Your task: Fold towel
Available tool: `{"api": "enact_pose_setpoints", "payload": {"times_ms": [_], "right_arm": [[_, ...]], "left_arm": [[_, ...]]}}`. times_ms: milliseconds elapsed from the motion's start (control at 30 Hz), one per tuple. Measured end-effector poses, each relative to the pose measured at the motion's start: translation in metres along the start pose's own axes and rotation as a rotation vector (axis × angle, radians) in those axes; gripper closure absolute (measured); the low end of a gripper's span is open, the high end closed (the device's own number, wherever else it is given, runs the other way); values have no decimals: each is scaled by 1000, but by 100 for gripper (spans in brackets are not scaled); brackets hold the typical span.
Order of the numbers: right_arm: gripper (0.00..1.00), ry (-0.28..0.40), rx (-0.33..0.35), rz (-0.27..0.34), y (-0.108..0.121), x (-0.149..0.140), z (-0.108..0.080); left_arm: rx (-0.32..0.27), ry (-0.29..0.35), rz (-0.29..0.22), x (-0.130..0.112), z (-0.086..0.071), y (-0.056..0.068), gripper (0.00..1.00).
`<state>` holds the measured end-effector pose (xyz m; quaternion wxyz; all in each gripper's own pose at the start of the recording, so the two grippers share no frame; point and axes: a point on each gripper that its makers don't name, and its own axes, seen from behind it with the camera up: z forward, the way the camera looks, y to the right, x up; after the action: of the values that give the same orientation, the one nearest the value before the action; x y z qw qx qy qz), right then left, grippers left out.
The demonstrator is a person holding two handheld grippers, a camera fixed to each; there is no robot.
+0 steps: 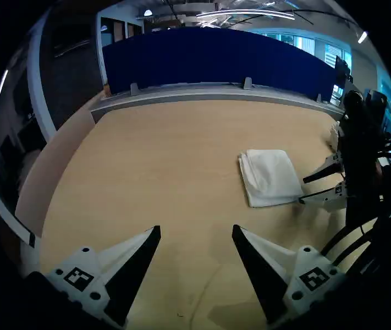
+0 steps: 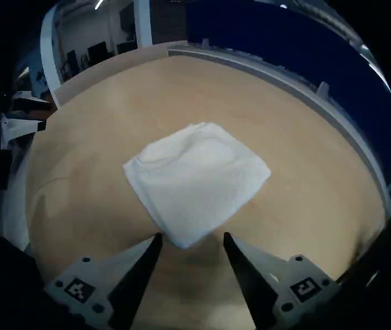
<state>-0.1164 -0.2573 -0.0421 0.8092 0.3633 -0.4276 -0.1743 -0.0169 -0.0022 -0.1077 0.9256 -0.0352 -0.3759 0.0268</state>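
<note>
Spotting white towel [image 2: 195,181], folded into a thick square, flat on the pale worktop [image 1: 168,165]. Can't count its layers. Seeing right tongs [image 2: 192,235] gaping wide, gripping nothing, tips just beside its near corner. Finding left tongs [image 1: 196,227] spread too, holding nothing, well apart over bare wood. Can't make out the dark shape [image 1: 363,159] behind the right tongs, cut off at the edge.

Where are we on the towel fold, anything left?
Done: the white towel lies folded in a compact layered rectangle on the wooden table. In hand: nothing; the right gripper is open at its near corner, the left gripper open over table. Left: perhaps one more fold, or nothing.
</note>
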Motion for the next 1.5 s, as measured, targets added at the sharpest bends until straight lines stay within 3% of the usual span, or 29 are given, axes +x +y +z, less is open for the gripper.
{"api": "enact_pose_setpoints", "payload": {"times_ms": [200,333,467,600,800,1000,1500], "right_arm": [[43,-15,30,16,-8,-7,4],[70,-16,23,20,-6,-8,6],[79,-13,24,27,-5,-9,7],[95,-3,17,26,-5,-6,5],[98,17,2,6,-3,-2,-1],[98,83,-2,3,-3,22,-18],[98,313,-50,-31,15,118,-105]], "left_arm": [[3,0,-1,0,0,-2,3],[4,0,-3,-1,0,-3,3],[3,-1,-2,-2,1,-3,3],[2,-1,1,-2,1,-2,3],[-3,1,2,0,0,1,3],[-9,9,3,6,-1,4,3],[-27,66,9,33,-7,13,3]]}}
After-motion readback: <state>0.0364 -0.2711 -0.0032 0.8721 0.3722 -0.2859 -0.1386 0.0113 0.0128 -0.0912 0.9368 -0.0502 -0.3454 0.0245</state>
